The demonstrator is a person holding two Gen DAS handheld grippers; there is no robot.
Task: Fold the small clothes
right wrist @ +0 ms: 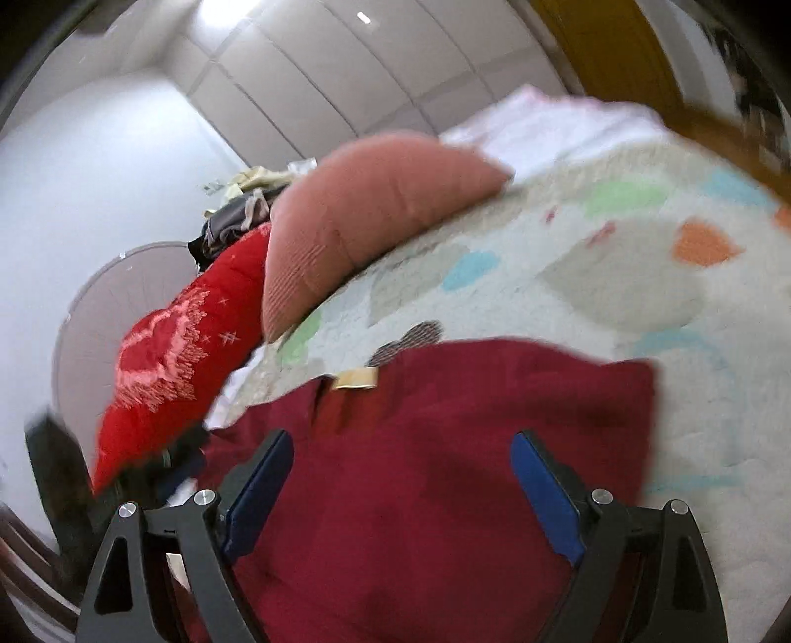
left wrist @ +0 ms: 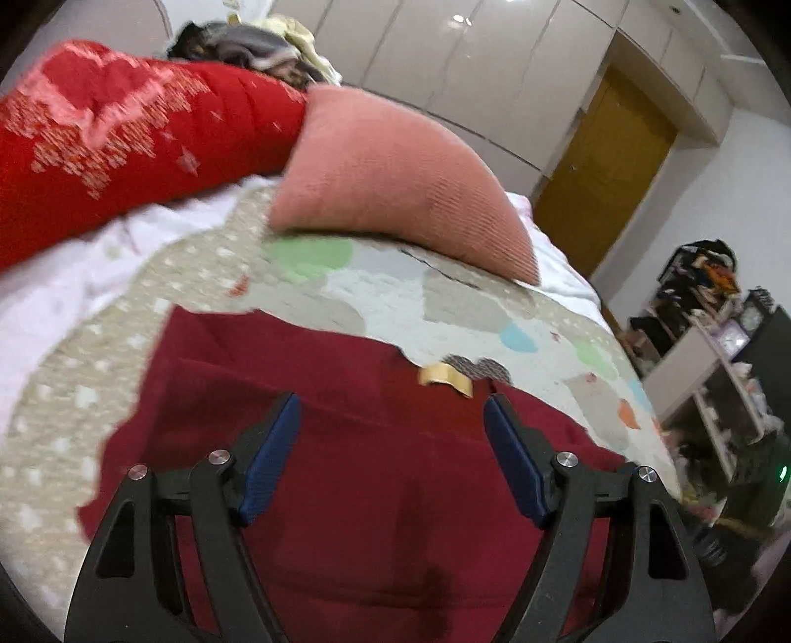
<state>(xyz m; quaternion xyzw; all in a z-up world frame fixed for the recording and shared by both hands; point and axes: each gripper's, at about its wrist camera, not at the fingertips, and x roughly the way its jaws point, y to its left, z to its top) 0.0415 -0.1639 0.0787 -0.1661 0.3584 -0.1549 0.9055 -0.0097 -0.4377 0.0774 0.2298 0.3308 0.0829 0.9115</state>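
Observation:
A dark red garment (left wrist: 356,445) lies spread on the patterned bed quilt (left wrist: 445,297), with a tan label (left wrist: 445,378) at its far edge. My left gripper (left wrist: 393,410) is open just above the garment, its blue pads (left wrist: 269,465) apart and empty. In the right wrist view the same garment (right wrist: 420,470) fills the lower middle, its label (right wrist: 355,380) at the far edge. My right gripper (right wrist: 400,445) is open over it and holds nothing.
A pink cushion (left wrist: 395,188) and a bright red pillow with a heart pattern (left wrist: 113,133) lie at the far side of the bed. A pile of clothes (left wrist: 257,44) sits behind them. A yellow door (left wrist: 603,163) and cluttered shelves (left wrist: 717,346) stand to the right.

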